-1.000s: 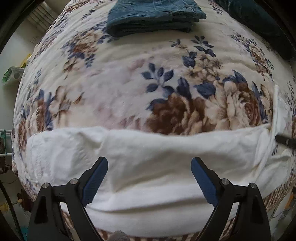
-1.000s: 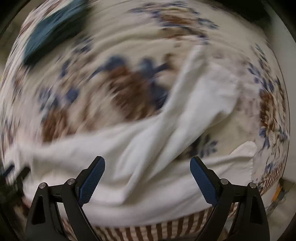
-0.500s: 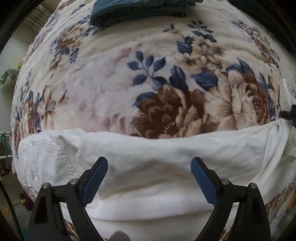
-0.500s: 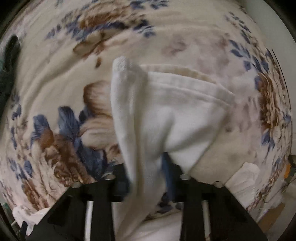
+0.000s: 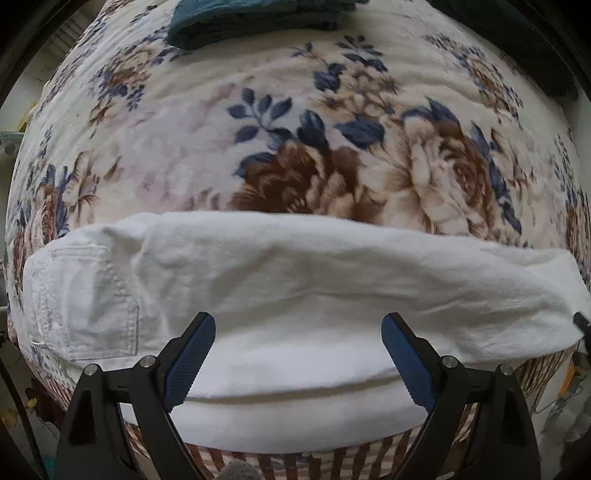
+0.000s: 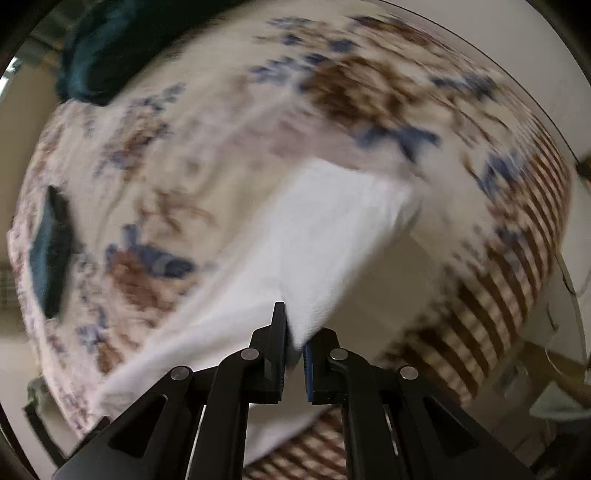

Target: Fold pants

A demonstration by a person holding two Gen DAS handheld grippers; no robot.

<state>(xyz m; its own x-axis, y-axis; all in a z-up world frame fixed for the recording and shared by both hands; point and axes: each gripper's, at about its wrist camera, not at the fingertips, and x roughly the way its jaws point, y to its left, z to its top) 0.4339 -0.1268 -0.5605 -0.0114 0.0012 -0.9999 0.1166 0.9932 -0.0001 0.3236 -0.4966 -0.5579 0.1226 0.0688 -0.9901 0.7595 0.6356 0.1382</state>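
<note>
- White pants [image 5: 295, 295] stretched lengthwise along near edge of floral blanket [image 5: 295, 147]
- Left gripper [image 5: 297, 349] spread wide above them — gripping nothing
- Right gripper [image 6: 293, 350] pinched on pants' lifted end — blurred view

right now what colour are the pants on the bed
White, seen best in the left wrist view: the pants lie across a floral blanket.

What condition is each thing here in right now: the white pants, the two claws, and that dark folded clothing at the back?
White cotton pants: laid in a long band across the floral blanket, back pocket showing, one end lifted.
Left claw: open, over the pants, gripping nothing.
Right claw: shut on the pants' end; view blurred.
Dark blue folded garment: folded, lying at the blanket's far side.
</note>
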